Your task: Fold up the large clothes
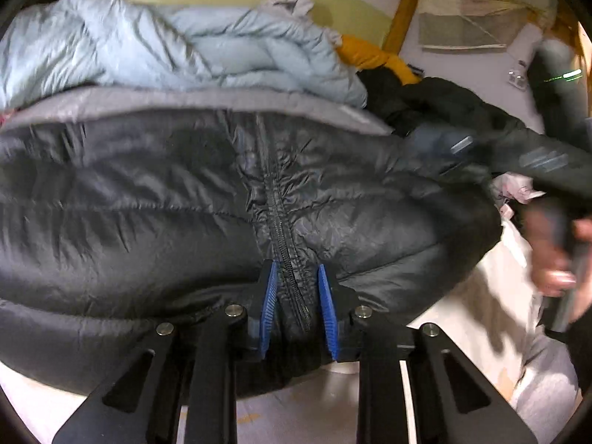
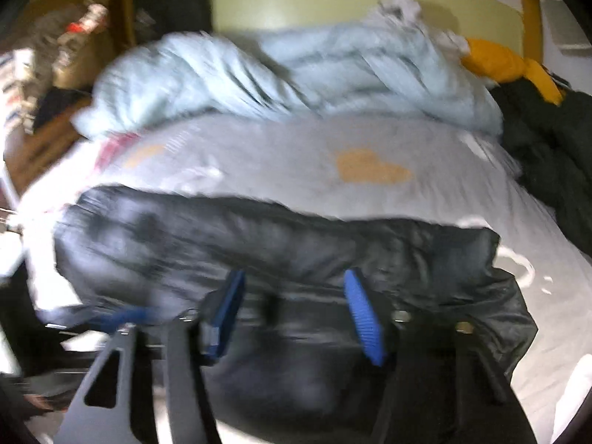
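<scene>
Your black puffer jacket (image 1: 185, 199) lies spread across the near part of the bed (image 2: 370, 140), zipper (image 1: 285, 244) running up its middle. Your left tool (image 1: 296, 303) sits at the jacket's near hem with its blue pads (image 1: 268, 296) either side of the zipper, closed in on the bunched fabric there. Your right tool (image 2: 296, 314) hangs over the jacket's near edge with its pads apart; the blur hides whether they touch the cloth. Beyond the jacket, a pale blue quilted garment (image 2: 296, 74) is heaped toward the far wall. To the right of the jacket lie a dark garment (image 2: 547, 137) and a yellow one (image 2: 499, 59). Your right hand (image 1: 555, 259) shows blurred at the jacket's right side.
</scene>
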`<state>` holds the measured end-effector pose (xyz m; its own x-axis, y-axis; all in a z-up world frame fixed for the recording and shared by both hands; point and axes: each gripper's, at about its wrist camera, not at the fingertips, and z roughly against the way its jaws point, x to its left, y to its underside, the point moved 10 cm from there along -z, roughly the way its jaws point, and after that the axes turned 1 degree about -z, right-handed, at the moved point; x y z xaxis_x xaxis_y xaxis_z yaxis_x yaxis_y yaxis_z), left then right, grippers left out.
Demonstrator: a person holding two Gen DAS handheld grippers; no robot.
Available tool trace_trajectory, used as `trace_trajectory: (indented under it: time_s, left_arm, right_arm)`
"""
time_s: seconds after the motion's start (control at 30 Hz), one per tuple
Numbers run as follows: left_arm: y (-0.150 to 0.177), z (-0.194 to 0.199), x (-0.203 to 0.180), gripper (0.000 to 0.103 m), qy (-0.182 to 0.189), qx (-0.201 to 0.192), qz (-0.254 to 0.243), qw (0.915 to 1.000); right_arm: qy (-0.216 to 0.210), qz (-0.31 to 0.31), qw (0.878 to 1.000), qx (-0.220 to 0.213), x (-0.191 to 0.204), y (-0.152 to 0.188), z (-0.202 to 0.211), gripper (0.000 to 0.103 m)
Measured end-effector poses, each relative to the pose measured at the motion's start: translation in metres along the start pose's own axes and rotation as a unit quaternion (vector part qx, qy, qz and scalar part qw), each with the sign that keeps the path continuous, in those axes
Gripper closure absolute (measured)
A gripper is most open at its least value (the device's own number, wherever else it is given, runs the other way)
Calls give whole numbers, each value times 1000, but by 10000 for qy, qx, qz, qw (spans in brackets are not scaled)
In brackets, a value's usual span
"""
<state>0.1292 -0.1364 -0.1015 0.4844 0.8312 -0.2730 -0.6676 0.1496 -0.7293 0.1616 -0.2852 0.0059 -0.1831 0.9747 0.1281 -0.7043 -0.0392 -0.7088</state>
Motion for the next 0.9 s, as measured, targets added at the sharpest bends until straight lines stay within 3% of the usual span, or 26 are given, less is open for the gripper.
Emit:
trace_trajectory:
  time_s: [0.07,0.13,0.2,0.3,0.4,0.43,0.53,0.73,0.8,0.9]
  left_arm:
    - [6,-7,1,79,-51,84,-16,10000]
    - [8,-8,0,79,-8,113,24,9999]
    - [10,-8,1,79,88,112,99,9998]
    - [11,-6,3,79,191,92,194,9996]
    - [10,-5,3,79,267,56,256,9993]
    - [11,-4,4,79,304,51,304,9991]
    - [11,-7,9,79,406,98,505,9978]
    - [13,-2,6,79,430,46,515,9977]
    - [14,-1,6,79,440,39,517,9977]
    - [14,-1,4,79,409,32,483,9980]
  right_arm:
    - [-385,-10,9992,46,18,-2,11,72]
    - [-734,-58,9967,332,32,4,9,76]
    - [-1123,-246,9909,694,47,10,-2,88]
    - [-1295,-518,9809,1359,71,24,-28,91]
    - [-1251,-957,9630,2188,88,42,-70,94]
    - [-1052,-968,9599,2413,88,47,-84,95]
    - [-664,-1146,9520,2761,81,49,-114,103]
    - [-611,-1950,9131,3529,68,33,-133,103]
    - [-405,-1946,9130,3564,67,26,-132,103]
    - [90,-1479,9292,3387,69,2,-126,103]
